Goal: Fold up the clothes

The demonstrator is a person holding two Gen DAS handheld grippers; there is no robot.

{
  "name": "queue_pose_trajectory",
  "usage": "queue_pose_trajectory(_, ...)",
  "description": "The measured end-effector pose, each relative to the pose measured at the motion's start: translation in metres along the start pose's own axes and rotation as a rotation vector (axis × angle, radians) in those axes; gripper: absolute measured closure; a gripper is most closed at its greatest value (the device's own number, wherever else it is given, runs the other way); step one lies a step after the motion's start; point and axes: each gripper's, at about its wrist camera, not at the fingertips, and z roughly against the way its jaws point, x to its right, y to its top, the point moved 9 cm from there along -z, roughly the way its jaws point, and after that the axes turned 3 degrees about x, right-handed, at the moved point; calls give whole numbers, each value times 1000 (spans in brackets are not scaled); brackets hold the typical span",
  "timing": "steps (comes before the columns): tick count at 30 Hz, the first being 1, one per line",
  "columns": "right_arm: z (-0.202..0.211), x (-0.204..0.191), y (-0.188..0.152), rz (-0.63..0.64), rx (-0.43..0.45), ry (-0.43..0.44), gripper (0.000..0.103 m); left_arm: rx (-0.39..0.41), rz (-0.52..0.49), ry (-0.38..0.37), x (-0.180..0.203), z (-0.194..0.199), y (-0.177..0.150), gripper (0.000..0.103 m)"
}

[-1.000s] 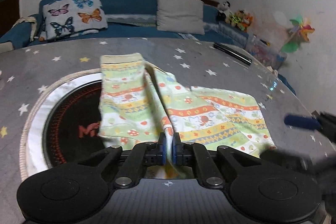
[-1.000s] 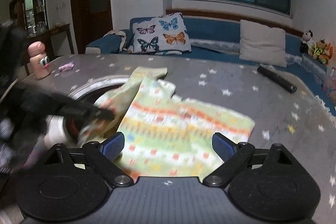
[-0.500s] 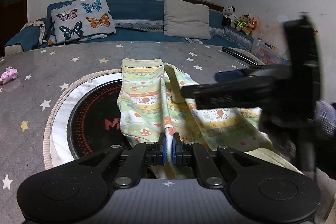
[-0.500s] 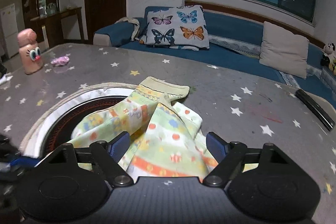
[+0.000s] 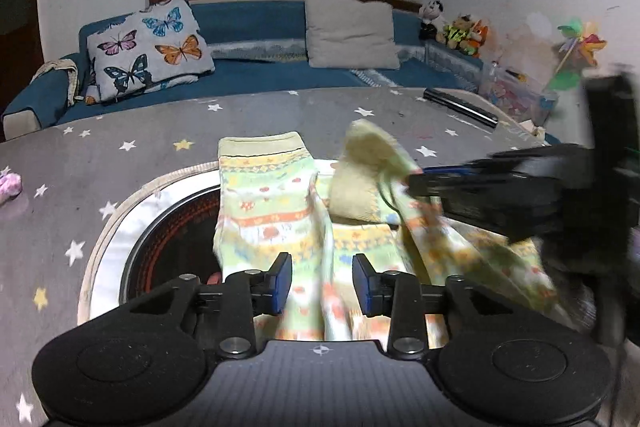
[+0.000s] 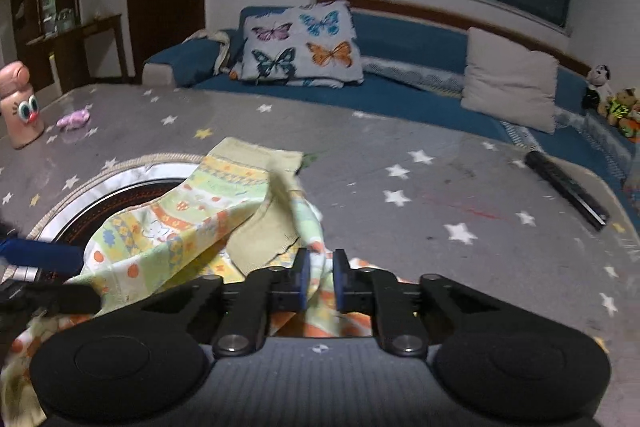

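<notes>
Left gripper point(image 5: 322, 283) just opening, patterned garment point(image 5: 264, 211) loose between fingers; right gripper point(image 6: 319, 277) just closing, seemingly pinching garment fold.

Two wrist fisheyes, low over a star-print table

Each looks forward and down past its own gripper fingers toward the sofa and window. The left view faces the right wall; the right view faces the doorway. Both share the patterned garment point(image 5: 276, 211) point(image 6: 188, 223), close below, and the butterfly cushion point(image 5: 148, 47) point(image 6: 300, 41).
</notes>
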Motion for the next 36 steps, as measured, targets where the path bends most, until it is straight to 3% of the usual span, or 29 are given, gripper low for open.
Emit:
queue_pose_trajectory(5,23,27,3,-43,41,-32,99,-84,-57,23,5,-36,-2,71)
queue_pose_trajectory(7,30,38,1,-73,39,-32,100,-104,-73,40,5,-44,-8,92)
queue_pose_trajectory(8,34,43,1,-88,38,-32,100,-110,-68,48,2,-44,-11,97)
queue_pose_trajectory(13,35,37,5,-113,50,29,92,-87,-51,63,-5,-33,-19,101)
queue_pose_trajectory(14,30,29,6,-108,45,50,83,-83,-52,66,-5,-31,-19,101)
queue_pose_trajectory(15,24,21,8,-100,41,72,68,-78,-54,69,-6,-29,-18,101)
queue_pose_trajectory(16,18,13,10,-92,43,85,62,-75,-55,73,-6,-27,-18,101)
queue_pose_trajectory(22,-30,-16,12,-81,-3,121,54,-66,-45,87,-14,-21,-17,101)
queue_pose_trajectory(23,-37,-17,10,-77,-14,109,56,-63,-41,90,-16,-19,-16,101)
queue_pose_trajectory(26,-41,-15,6,-75,-30,102,86,-48,-26,101,-21,-12,-15,101)
queue_pose_trajectory(28,-40,-13,3,-76,-33,102,96,-31,-13,109,-27,-4,-15,101)
queue_pose_trajectory(36,32,26,7,-101,81,19,98,28,77,160,-53,44,-32,101)
